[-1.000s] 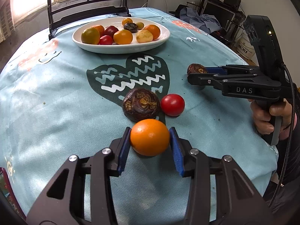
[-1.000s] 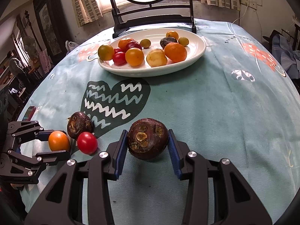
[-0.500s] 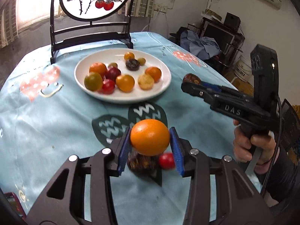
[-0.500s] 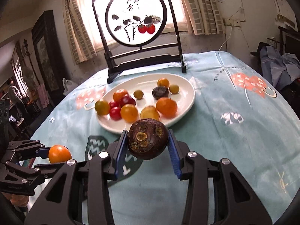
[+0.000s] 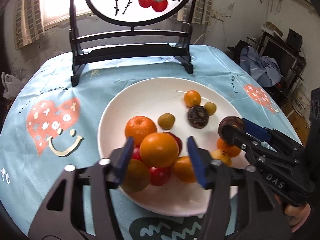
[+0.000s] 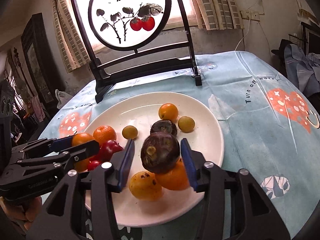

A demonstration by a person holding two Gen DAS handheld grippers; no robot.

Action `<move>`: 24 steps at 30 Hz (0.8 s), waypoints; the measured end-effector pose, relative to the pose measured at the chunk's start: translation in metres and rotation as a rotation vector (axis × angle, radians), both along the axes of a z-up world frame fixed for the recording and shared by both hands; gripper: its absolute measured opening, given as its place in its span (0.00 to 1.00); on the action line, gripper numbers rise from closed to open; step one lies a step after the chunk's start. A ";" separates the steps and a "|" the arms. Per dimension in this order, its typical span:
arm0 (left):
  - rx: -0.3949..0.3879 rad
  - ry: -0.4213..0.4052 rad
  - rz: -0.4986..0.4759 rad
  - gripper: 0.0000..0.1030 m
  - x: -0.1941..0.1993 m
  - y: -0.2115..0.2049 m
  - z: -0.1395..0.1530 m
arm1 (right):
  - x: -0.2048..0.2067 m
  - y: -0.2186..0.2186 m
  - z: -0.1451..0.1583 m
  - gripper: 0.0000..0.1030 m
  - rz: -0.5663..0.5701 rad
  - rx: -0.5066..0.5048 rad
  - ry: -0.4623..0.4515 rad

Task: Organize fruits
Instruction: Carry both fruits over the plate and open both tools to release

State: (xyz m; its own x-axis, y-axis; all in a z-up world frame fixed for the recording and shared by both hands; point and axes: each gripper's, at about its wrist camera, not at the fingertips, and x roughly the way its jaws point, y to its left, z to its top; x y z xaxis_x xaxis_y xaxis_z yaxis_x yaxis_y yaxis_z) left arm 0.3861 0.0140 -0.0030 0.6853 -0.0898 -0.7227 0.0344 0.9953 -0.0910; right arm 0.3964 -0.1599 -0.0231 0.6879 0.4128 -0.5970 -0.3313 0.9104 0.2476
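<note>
**Left wrist view: both tools over the plate, jaws parting**

Left wrist view: left tool (image 5: pixel 159 155) above the white plate (image 5: pixel 140 98), jaws opening, blue pads clear of the orange (image 5: pixel 159 149) on both sides. Orange between the pads, over a pile of red and orange fruit at the plate's near side. Right tool (image 5: pixel 233 129) at the right, over the plate's edge, dark brown fruit (image 5: pixel 230 123) at its tip.

Right wrist view: right tool (image 6: pixel 157 157) likewise opening, gaps on either side of the dark brown fruit (image 6: pixel 160 153), which sits above an orange fruit and beside a spotted yellow one. Left tool (image 6: pixel 80 142) at the left with the orange (image 6: pixel 82 138) between its fingers. Plate (image 6: pixel 200 110) on a light blue tablecloth (image 6: pixel 250 124) over the tabletop, a painted screen (image 6: pixel 130 18) standing behind.
</note>
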 end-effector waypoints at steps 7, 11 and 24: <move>0.047 -0.057 0.008 0.93 -0.031 -0.004 0.024 | -0.026 -0.006 0.020 0.58 0.006 0.017 -0.058; 0.080 -0.068 0.020 0.96 -0.058 -0.005 0.028 | -0.052 -0.012 0.028 0.58 0.044 0.035 -0.074; 0.073 -0.003 0.151 0.97 -0.123 0.037 -0.015 | -0.134 0.007 0.002 0.61 0.272 -0.113 0.005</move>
State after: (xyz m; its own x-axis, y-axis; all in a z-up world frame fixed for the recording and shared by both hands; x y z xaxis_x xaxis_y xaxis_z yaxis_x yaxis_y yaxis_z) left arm 0.2634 0.0515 -0.0179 0.6895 0.0668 -0.7212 -0.1155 0.9931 -0.0184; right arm 0.2627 -0.1529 -0.0215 0.5581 0.5119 -0.6531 -0.5656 0.8105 0.1520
